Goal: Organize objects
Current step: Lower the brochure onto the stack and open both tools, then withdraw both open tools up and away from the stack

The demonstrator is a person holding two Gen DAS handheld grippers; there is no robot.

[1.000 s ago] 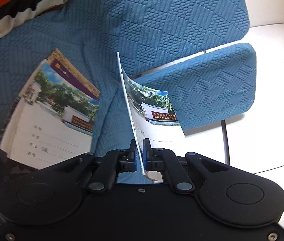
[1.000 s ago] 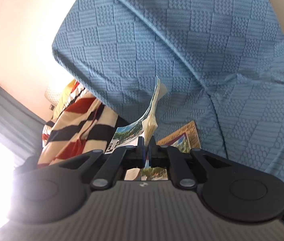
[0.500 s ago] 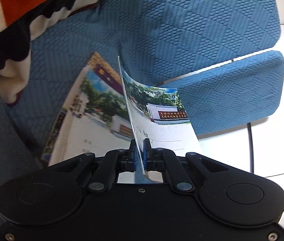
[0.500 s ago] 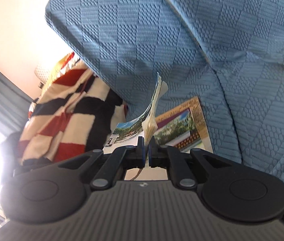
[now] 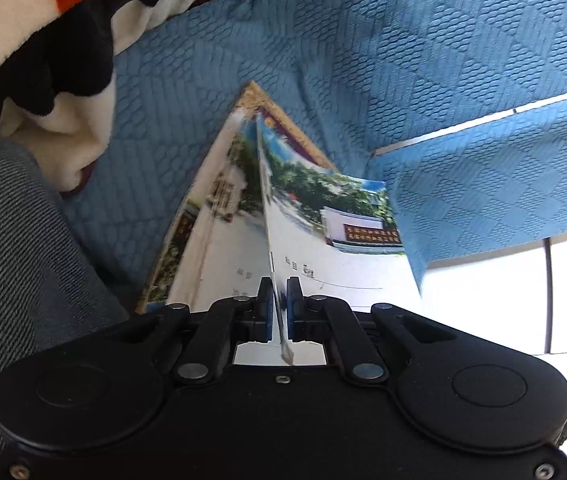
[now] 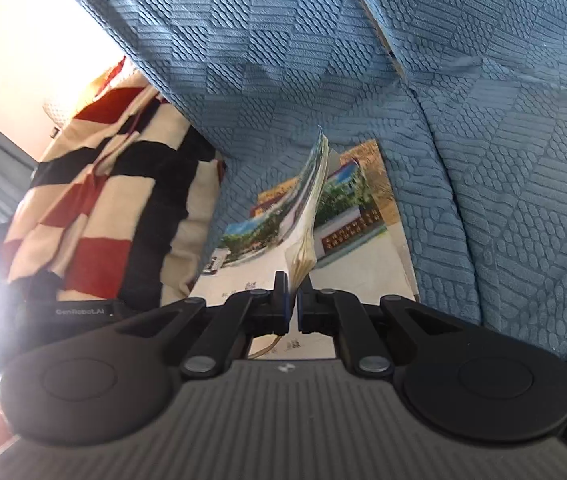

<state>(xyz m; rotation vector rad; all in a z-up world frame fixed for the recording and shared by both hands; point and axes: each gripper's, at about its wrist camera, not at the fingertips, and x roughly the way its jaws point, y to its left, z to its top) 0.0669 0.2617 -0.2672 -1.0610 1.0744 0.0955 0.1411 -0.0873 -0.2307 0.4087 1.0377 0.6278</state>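
Observation:
A thin booklet [image 5: 323, 216] with a photo cover is pinched on edge between the fingers of my left gripper [image 5: 279, 296], which is shut on it. It bows just above a second, similar booklet [image 5: 211, 216] that lies flat on the blue sofa seat [image 5: 363, 60]. In the right wrist view, my right gripper [image 6: 292, 292] is shut on the page edge of a raised booklet [image 6: 311, 200], apparently the same one. Below it lies the flat booklet [image 6: 363, 208]. Part of a black gripper body [image 6: 79, 312] shows at the left there.
A red, black and cream striped blanket [image 5: 63, 40] is heaped on the seat beside the booklets, also seen as the blanket [image 6: 103, 208]. A grey-clad leg [image 5: 11, 240] fills the left. The blue armrest [image 5: 503, 184] and white floor tiles [image 5: 503, 300] are on the right.
Both grippers have sunk toward the seat with the booklet still pinched. The flat booklet now lies right beneath the held one, and the blanket looms larger.

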